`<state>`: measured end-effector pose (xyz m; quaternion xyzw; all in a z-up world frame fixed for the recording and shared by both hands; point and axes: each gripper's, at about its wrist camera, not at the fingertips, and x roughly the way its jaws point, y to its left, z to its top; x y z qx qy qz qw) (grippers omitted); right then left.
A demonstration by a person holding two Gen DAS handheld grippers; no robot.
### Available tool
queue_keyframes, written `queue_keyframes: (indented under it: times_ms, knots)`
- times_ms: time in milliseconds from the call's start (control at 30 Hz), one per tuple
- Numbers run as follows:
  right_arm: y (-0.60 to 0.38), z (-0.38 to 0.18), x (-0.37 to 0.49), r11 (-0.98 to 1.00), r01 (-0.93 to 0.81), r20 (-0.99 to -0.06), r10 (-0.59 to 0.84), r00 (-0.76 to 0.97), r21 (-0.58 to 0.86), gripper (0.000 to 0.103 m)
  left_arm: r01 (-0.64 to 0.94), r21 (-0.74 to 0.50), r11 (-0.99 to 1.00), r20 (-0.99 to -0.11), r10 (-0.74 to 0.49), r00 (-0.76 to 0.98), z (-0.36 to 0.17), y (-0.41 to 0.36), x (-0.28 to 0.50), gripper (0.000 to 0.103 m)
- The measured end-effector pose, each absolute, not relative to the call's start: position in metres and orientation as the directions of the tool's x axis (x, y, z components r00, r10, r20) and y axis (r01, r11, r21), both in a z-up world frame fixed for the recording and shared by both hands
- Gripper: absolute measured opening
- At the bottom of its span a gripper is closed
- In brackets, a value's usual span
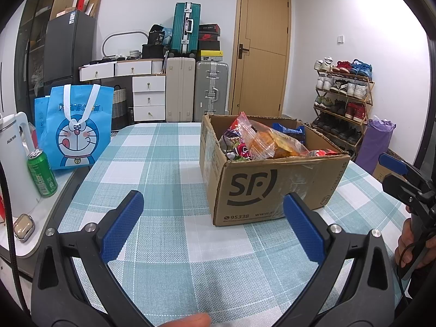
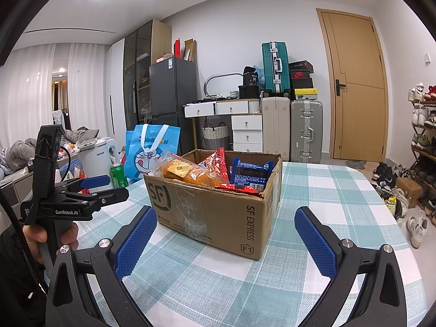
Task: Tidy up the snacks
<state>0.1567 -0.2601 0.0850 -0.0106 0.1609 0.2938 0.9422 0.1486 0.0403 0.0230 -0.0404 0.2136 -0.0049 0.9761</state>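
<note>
Standing on the teal-and-white checked tablecloth (image 1: 169, 163) is a brown corrugated cardboard shipping box (image 1: 272, 188) with its flaps open, and the snacks lie heaped inside it: a clear crinkly bag of orange crisps (image 1: 269, 141), a red foil packet (image 2: 216, 163) and a dark blue wrapper (image 2: 249, 173) standing on edge. No snack shows on the cloth around the box.

The left gripper (image 1: 214, 215) hangs low over the cloth, just short of the box's near face, its blue pads spread wide with nothing between them. The right gripper (image 2: 226, 234) hovers off the box's corner, equally wide and empty.

To my eye this would fit snacks waiting to be lifted out and sorted, or snacks already gathered in with the tongs drawn clear. The pictures don't settle which, so I'd call no move.
</note>
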Motion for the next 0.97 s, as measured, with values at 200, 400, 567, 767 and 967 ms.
queue_keyframes:
  times_ms: [200, 400, 567, 767, 967]
  knots:
    - [-0.2602, 0.0850, 0.1568, 0.827, -0.557, -0.309, 0.550, 0.776, 0.075, 0.103, -0.008, -0.080, 0.997, -0.417, -0.027, 0.909, 0.0230, 0.0403, 0.1486, 0.102]
    - [-0.2602, 0.0850, 0.1568, 0.827, -0.557, -0.309, 0.550, 0.776, 0.075, 0.103, -0.007, -0.080, 0.997, -0.416, -0.027, 0.909, 0.0229, 0.0403, 0.1486, 0.102]
    - [-0.2594, 0.0846, 0.1571, 0.827, -0.557, -0.310, 0.550, 0.775, 0.076, 0.103, -0.008, -0.080, 0.997, -0.416, -0.026, 0.909, 0.0228, 0.0402, 0.1485, 0.102]
    - [-0.2594, 0.0846, 0.1571, 0.827, -0.557, -0.310, 0.550, 0.776, 0.075, 0.103, -0.006, -0.081, 0.997, -0.415, -0.028, 0.909, 0.0228, 0.0402, 0.1485, 0.102]
    - [-0.2604, 0.0849, 0.1569, 0.827, -0.557, -0.310, 0.550, 0.775, 0.076, 0.103, -0.003, -0.091, 0.996, -0.410, -0.034, 0.911, 0.0250, 0.0410, 0.1487, 0.102]
